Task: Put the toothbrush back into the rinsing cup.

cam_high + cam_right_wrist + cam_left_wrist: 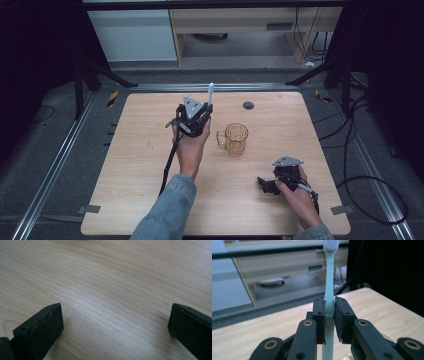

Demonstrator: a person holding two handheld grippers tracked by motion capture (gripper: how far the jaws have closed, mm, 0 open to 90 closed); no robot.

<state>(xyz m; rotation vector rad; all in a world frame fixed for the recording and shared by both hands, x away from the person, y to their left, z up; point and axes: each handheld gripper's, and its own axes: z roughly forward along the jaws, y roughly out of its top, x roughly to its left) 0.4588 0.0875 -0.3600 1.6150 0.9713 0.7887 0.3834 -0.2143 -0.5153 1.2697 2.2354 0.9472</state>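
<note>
My left gripper (pixel 199 116) is held above the table's middle, shut on a pale green toothbrush (pixel 210 93) that stands upright with its bristle head on top. In the left gripper view the toothbrush (pixel 330 277) runs up between my two black jaws, and the left gripper (pixel 329 320) clamps its handle. A clear amber glass mug (pixel 234 139) with a handle stands on the table just right of that gripper. My right gripper (pixel 264 185) rests low near the table's front right; in the right gripper view the right gripper (pixel 115 327) is open over bare wood.
The wooden table (pixel 140 165) has a round cable hole (pixel 248 105) near its far edge. Beyond the table stand a white cabinet (pixel 132 35) and a wooden desk (pixel 235 20). Black tripod legs and cables lie on the floor at both sides.
</note>
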